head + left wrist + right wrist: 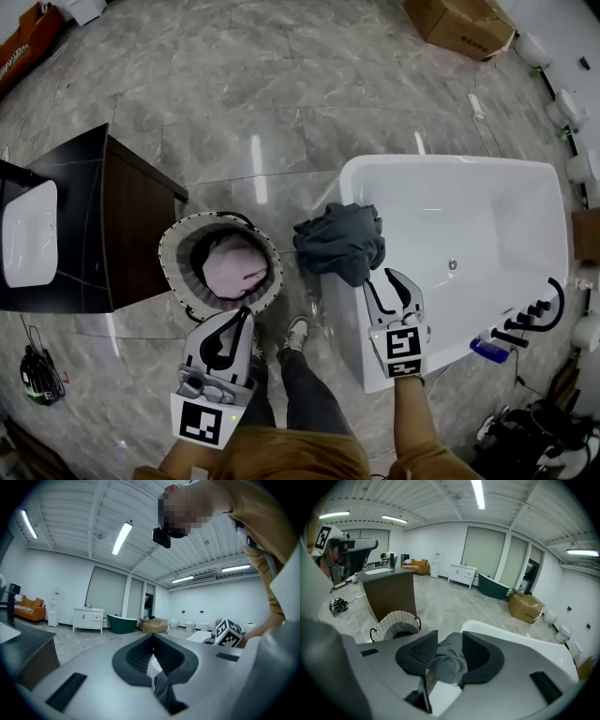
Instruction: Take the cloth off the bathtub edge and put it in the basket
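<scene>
Hanging bunched on the bathtub corner edge beside the basket, the grey cloth is left ungripped. Right gripper fingers are held apart right at it, while left gripper fingers are kept pressed together, empty, over the basket rim.

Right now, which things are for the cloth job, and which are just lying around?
For the job: grey cloth, bathtub, basket, right gripper.
Just lying around: cardboard box, dark cabinet, cable bundle.
</scene>
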The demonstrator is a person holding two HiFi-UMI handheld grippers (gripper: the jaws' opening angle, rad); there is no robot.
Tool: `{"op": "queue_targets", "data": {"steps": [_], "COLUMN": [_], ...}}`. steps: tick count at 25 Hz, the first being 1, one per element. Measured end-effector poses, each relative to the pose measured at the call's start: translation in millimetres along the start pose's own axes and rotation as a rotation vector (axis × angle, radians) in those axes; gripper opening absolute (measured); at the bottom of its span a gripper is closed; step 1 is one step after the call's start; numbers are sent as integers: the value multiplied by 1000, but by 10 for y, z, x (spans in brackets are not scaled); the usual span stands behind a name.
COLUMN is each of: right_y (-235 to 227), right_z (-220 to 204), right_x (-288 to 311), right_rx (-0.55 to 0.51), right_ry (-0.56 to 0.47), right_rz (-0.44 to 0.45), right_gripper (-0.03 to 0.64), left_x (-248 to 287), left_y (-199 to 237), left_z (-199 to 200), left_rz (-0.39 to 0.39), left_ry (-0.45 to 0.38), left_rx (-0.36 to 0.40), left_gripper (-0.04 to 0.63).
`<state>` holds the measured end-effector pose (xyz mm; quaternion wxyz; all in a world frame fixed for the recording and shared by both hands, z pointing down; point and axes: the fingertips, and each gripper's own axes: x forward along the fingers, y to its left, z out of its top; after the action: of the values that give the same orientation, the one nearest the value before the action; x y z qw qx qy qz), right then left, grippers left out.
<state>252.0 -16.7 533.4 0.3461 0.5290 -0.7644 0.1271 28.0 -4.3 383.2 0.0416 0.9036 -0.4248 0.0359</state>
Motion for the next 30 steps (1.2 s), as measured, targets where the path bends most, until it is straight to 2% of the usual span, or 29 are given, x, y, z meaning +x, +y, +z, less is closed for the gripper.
{"op": "queue_targets", "data": {"steps": [14,20,30], "right_y": [-110,-77,-203], "right_z": [-648,-893,-1161], "right_x": [858,1176,1673], "right_rx": [-68,-70,-91], "right_ry": [164,213,273], "right_rz": [24,69,65], "right_gripper": [215,242,334], "left_x": [265,367,494], "left_y": [116,111,142], "left_z": [-476,-645,-770], "left_rz": [35,40,64], "left_ry": [33,60,86], "left_rx": [-33,-42,-47], "left_gripper": [6,6,6]}}
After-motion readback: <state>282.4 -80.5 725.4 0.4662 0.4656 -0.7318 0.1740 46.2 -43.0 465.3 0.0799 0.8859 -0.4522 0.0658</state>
